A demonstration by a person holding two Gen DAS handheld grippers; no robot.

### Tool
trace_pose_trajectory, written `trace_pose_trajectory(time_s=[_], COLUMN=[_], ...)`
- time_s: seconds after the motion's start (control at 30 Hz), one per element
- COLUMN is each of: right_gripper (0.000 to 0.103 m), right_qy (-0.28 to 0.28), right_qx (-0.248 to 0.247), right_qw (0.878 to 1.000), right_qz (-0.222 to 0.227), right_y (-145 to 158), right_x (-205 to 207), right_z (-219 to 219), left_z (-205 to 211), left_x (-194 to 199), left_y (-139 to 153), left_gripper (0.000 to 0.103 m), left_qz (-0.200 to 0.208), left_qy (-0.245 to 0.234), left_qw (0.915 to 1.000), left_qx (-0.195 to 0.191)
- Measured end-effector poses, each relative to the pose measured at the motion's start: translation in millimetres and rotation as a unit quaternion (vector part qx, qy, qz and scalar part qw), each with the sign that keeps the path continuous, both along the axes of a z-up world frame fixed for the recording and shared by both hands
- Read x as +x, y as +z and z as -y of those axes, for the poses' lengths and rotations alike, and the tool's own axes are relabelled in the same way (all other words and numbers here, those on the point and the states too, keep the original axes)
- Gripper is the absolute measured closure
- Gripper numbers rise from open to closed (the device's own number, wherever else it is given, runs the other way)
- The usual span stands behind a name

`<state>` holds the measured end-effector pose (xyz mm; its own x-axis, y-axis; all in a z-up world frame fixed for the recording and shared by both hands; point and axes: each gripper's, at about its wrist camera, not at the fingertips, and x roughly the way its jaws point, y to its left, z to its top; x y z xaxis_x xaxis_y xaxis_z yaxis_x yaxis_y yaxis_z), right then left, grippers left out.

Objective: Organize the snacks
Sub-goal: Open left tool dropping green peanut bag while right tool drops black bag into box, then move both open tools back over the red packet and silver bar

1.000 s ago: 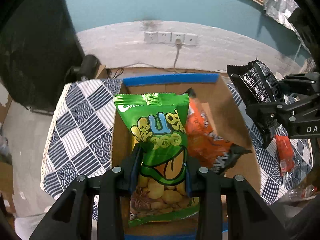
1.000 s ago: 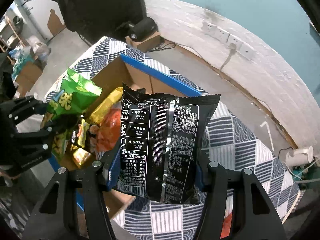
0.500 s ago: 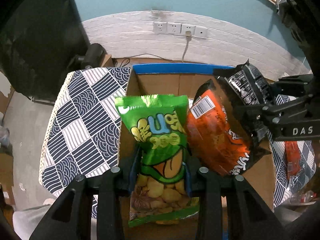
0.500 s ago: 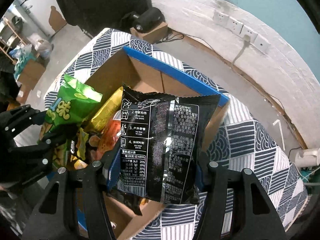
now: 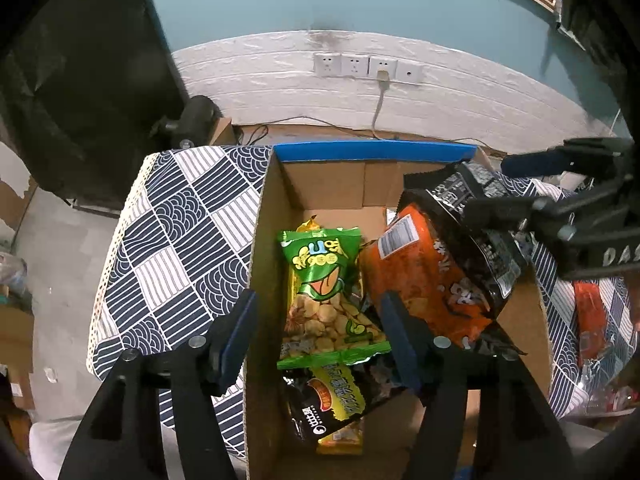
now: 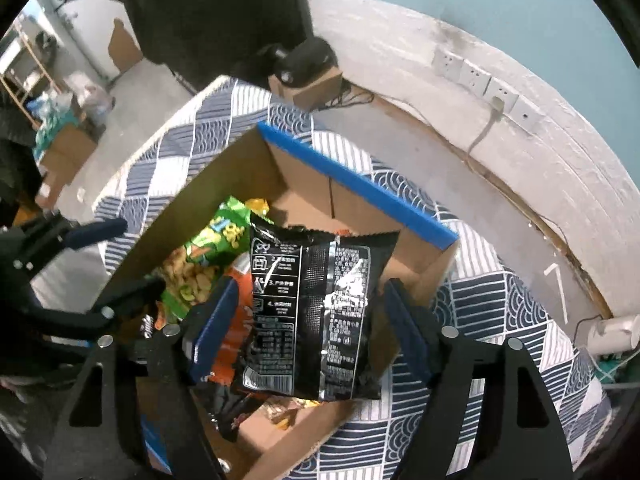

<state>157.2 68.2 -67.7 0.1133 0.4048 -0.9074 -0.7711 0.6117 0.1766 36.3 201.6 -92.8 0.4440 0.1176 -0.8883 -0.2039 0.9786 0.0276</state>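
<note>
Left wrist view: teal wall, white brick base, sockets behind cardboard box (image 5: pixel 272 240) on patterned tablecloth (image 5: pixel 180 240). Left gripper (image 5: pixel 316 336) jaws opening, wide, green packet (image 5: pixel 328 292) free, lying in box

Right wrist view: right gripper (image 6: pixel 308 320) jaws opening, black packet (image 6: pixel 316 312) loose between them, over box. Risk: leans on orange packet (image 6: pixel 236 316), may slide toward box's near rim

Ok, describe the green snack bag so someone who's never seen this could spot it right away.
Find the open cardboard box with the blue-taped far edge, sitting on the navy patterned tablecloth. The green snack bag lies inside along its left wall, beside an orange packet. It is the only green one, with pale beans pictured on its lower half.
</note>
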Motion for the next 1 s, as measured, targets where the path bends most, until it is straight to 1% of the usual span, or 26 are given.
trace_pose_trajectory(time_s=[0.13, 0.23, 0.37, 0.43, 0.53, 0.77, 0.87, 1.0], right_gripper=[0.027, 0.027, 0.027, 0.027, 0.027, 0.027, 0.027, 0.027], right_qy=[-0.015, -0.028, -0.047, -0.052, -0.06, -0.091, -0.112, -0.138], right_qx=[0.014, 0.02, 0.01, -0.003, -0.007, -0.016, -0.021, -0.028], right_qw=[1.0, 0.999, 0.999, 0.999, 0.998, 0.996, 0.993, 0.99], right_qz=[0.002, -0.001, 0.003, 0.01, 0.012, 0.002, -0.002, -0.009], right_y=[14, 21, 26, 25, 24, 22, 21, 18], right_x=[2, 1, -3, -5, -10, -23, -28, -38], right_z=[9, 21, 41, 50, 68, 121, 148, 183], left_z=[6, 13, 25, 35, 47, 89, 110, 139], left_x=[-2, -3, -2, -1, 0, 3, 4, 3], left_y=[8, 15, 22, 27, 30, 35, 40, 42], left_gripper=[0.038, 0.035, 0.034, 0.034, 0.034, 0.034, 0.034, 0.032], left_qz=[0.01, 0.021, 0.03, 0.034, 0.038, 0.037, 0.04, 0.041], left_qy=[-0.005, -0.01, -0.02, -0.028, -0.043, -0.082, -0.104, -0.134], left_qw=[0.9999, 0.9997, 0.9994, 0.999, 0.9984, 0.9959, 0.9938, 0.9902], left_qx=[0.001, 0.001, 0.001, -0.001, -0.004, 0.0, -0.004, 0.002])
